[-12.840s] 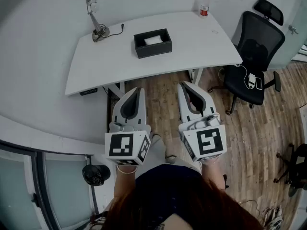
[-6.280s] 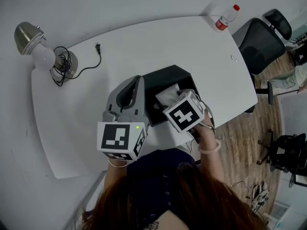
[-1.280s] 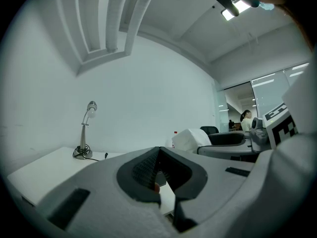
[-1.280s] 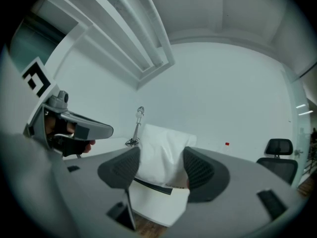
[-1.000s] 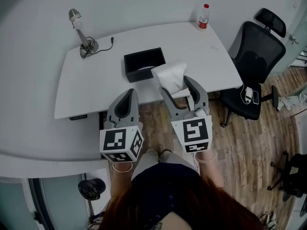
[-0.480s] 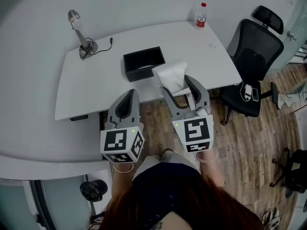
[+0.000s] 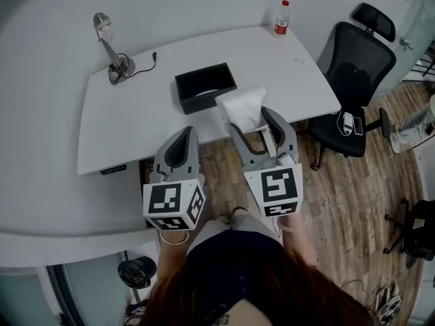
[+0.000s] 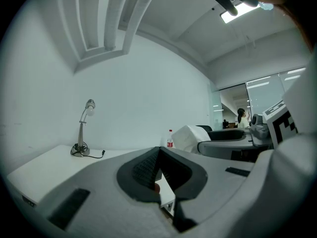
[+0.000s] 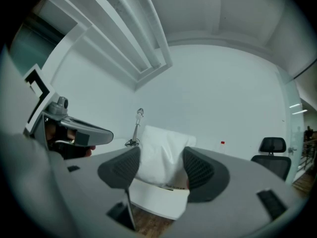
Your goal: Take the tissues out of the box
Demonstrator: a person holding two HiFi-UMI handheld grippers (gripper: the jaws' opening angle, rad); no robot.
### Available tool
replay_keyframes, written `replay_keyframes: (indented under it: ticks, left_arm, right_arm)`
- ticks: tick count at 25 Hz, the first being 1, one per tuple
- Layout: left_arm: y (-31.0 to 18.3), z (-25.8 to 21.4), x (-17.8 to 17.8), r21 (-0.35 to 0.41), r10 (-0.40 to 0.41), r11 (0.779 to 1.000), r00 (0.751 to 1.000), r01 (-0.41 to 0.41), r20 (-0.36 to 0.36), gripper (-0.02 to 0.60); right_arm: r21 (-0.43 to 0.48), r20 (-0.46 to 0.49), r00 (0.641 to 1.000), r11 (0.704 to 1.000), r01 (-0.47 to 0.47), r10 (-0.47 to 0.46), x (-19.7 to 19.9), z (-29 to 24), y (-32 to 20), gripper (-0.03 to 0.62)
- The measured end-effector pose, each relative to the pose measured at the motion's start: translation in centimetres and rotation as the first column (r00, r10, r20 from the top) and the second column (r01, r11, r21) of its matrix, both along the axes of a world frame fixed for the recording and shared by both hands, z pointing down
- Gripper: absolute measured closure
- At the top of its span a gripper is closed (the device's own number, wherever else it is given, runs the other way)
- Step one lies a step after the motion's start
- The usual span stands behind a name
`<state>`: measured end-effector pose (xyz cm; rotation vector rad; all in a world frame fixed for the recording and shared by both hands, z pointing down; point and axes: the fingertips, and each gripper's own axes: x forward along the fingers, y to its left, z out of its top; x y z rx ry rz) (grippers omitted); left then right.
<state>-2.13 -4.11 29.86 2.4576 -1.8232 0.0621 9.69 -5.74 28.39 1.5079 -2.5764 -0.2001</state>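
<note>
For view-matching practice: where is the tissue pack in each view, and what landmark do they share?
Head view: tissue pack centre, by the desk edge.
Left gripper view: pack right of centre, beside the bottle.
Right gripper view: pack centre, between the jaws.
Shared landmark: desk lamp.

white table [image 7: 136, 124] — on it a black box [image 7: 206, 87], a desk lamp [image 7: 120, 64] and a bottle [image 7: 280, 19].

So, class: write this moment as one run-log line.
right gripper: shut on tissue pack | left gripper: shut, empty | box: on desk, pack out
</note>
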Motion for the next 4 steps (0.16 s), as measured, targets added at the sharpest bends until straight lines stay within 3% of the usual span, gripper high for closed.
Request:
replay_keyframes:
  ticks: [4]
  left_arm:
    - [-0.12,-0.06,-0.41,0.003,0.01,1.0,1.0,-0.01,0.0,0.56]
  right_arm:
    - [0.0,-0.006,1.0,1.0,-0.003,0.003,-0.57,0.07,0.13,0.298]
